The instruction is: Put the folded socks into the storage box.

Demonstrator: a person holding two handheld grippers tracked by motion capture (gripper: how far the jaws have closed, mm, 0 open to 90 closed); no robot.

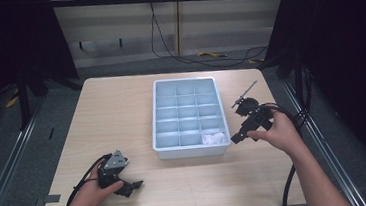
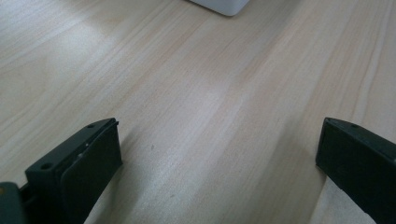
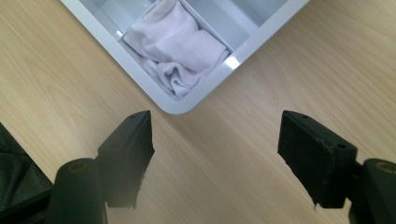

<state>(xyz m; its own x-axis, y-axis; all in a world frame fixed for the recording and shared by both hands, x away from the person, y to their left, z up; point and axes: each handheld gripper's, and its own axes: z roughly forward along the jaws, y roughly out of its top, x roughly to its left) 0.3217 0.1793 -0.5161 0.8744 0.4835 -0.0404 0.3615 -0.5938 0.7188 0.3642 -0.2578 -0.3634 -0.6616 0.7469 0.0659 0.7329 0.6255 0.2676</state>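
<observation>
A white divided tray point(image 1: 154, 116) sits in the middle of the wooden table. A crumpled white cloth point(image 1: 214, 138) lies in its near right corner compartment, also clear in the right gripper view point(image 3: 175, 44). My right gripper point(image 1: 235, 138) hovers just off that corner of the tray point(image 3: 187, 105), its jaws open with only bare wood between them point(image 3: 215, 158). My left gripper point(image 1: 132, 186) rests low over the table near the front left, jaws wide open and empty point(image 2: 219, 163).
The tray's other compartments look empty. A corner of the tray point(image 2: 224, 5) shows far ahead of the left gripper. Black cables trail from both grippers. Dark frame posts and floor rails flank the table point(image 1: 121, 108).
</observation>
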